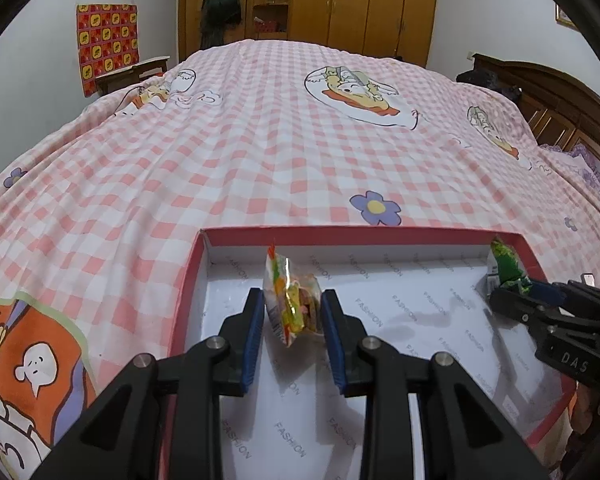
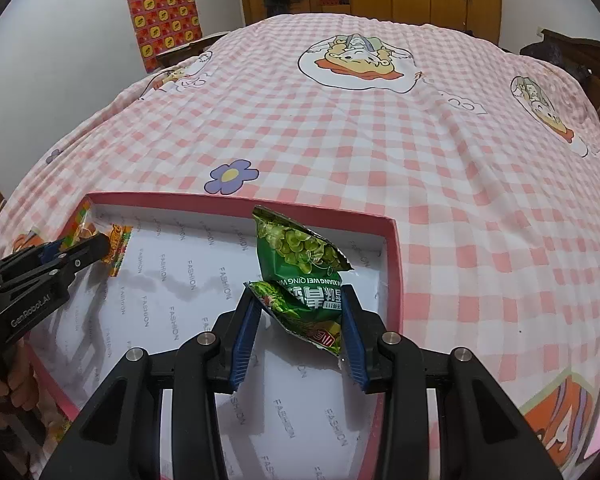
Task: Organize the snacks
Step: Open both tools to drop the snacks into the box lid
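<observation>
You are working under even, fairly bright indoor light. Soft gripper shadows are falling on the white floor of the box (image 1: 400,320); glare is glinting off the green snack bag (image 2: 300,264). Fisheye curvature is bending the bedspread (image 1: 260,152), and corners are vignetting black.

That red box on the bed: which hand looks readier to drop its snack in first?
Probably the left. Its gripper holds the orange snack packet well inside the red box, over bare floor. The right gripper holds the green pea bag closer to the box's wall.

Two close downward wrist views, shared box (image 1: 188,280)
</observation>
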